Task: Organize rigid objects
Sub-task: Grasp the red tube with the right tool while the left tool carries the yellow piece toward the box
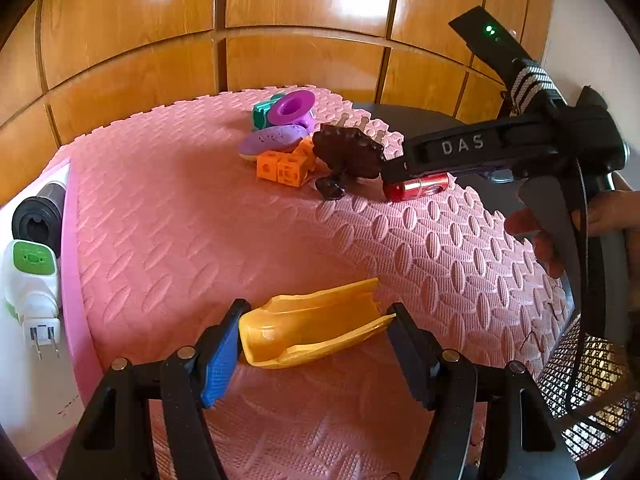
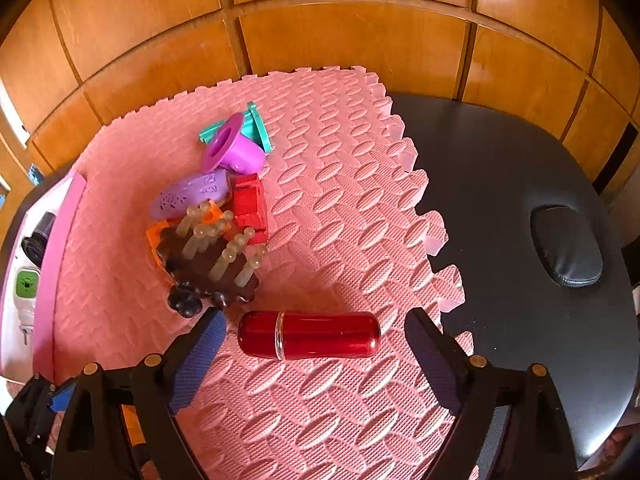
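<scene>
A glossy red metal capsule-shaped cylinder point(image 2: 309, 335) lay on its side on the pink foam puzzle mat point(image 2: 340, 208), its long axis running straight across the gap of the right tongs point(image 2: 316, 330). Those tongs stood wide, a pad off each end of the cylinder and neither touching it, so the next squeeze would likely take it end to end. A heap of sorted pieces sat just beyond: a dark brown spiked brush point(image 2: 208, 264), an orange cube block point(image 1: 280, 168), a red block point(image 2: 250, 204), a purple oval bar point(image 2: 192, 196) and a purple spool point(image 2: 234, 148) against a teal piece point(image 2: 258, 126).

Nearer the person, the left tongs point(image 1: 310, 338) were closed partway on a yellow plastic scoop-shaped shell point(image 1: 308, 330), gripped by its two ends just above the mat. The right hand point(image 1: 536, 236) showed only in part. A white plug-in device point(image 1: 30, 280) was cut off at the mat's left edge; the black padded tabletop point(image 2: 520, 184) lay bare to the right.
</scene>
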{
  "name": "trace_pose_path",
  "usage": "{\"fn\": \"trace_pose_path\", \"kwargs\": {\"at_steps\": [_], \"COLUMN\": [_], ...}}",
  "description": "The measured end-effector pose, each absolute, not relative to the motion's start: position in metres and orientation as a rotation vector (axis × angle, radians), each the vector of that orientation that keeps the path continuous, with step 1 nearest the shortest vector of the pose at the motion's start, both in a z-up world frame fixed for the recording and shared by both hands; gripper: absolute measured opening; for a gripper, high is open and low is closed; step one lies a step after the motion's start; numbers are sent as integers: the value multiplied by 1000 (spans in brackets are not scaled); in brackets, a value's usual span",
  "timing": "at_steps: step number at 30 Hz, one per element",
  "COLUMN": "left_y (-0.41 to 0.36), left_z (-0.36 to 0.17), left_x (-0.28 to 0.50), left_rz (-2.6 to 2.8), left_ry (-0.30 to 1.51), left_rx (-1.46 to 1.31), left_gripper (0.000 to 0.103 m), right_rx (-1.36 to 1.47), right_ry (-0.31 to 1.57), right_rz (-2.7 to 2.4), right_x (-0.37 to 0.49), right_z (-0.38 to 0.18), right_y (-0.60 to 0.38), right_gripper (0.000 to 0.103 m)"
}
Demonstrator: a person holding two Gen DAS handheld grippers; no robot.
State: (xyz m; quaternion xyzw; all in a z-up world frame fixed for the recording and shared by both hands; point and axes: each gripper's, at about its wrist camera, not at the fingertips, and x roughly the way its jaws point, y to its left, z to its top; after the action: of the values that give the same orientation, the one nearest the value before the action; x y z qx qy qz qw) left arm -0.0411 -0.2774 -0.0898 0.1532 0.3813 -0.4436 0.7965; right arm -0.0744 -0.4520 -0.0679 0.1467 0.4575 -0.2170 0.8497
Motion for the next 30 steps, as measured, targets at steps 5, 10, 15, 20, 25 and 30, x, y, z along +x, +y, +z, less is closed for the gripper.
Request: {"fn": "trace_pose_path", "kwargs": {"at_steps": [5, 10, 15, 20, 25, 30], "left_y": [-277, -277, -277, -270, -257, -237], "left_z": [-90, -90, -88, -72, -43, -17], "left_x": [-42, -42, -41, -41, -44, -35], "left_rz": [-950, -946, -916, -860, -800, -715], "left_ry": [815, 807, 822, 788, 711, 668], "left_rx": [320, 318, 319, 320, 331, 307], "left_gripper": [70, 70, 70, 69, 69, 70], "right_rx": [278, 235, 227, 290, 281, 322], "right_ry": [989, 1005, 1001, 996, 994, 1001], "right_rz": [-470, -483, -489, -473, -483, -475], "right_x": [-70, -65, -65, -67, -65, -66], "right_z": [-73, -79, -79, -79, -80, -82], "right_y": [-451, -448, -446, -453, -454, -456], "right_gripper": [92, 76, 76, 76, 76, 76]}}
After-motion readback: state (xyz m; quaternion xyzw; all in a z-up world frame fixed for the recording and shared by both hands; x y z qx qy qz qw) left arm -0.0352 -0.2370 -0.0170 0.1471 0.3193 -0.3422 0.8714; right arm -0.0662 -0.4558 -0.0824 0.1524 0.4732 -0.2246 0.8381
